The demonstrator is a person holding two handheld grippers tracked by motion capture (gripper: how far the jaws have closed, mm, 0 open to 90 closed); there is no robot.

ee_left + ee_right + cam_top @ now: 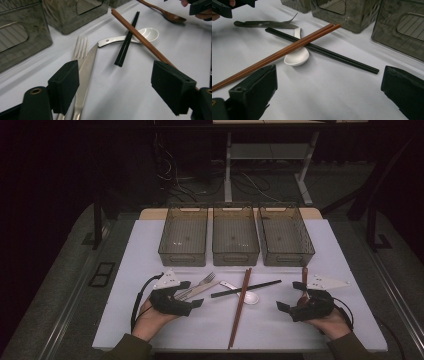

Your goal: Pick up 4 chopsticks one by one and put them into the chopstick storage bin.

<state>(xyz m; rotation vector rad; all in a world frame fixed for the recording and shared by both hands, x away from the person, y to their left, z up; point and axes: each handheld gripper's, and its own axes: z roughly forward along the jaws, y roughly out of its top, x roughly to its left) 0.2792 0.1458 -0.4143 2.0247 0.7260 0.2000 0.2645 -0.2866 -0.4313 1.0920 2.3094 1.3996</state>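
Note:
Cutlery lies loose on the white table top (280, 330). A metal fork (206, 280) (80, 47) and knife (200, 290) (87, 67) lie side by side, their handles running under the left jaw of my left gripper (192, 294) (115, 87). That gripper is open and presses on nothing. Brown chopsticks (240, 305) (287, 51) cross black chopsticks (246, 289) (324, 52) over a white ceramic spoon (248, 297) (297, 58). A wooden spoon (304, 276) (165, 13) lies beside my right gripper (289, 296) (329, 95), which is open with bare table between its jaws.
Three empty smoky plastic bins (183, 254) (235, 255) (286, 256) stand in a row at the back of the table. Beyond it are table legs and cables on a dark floor. Bare table lies along the front edge between my hands.

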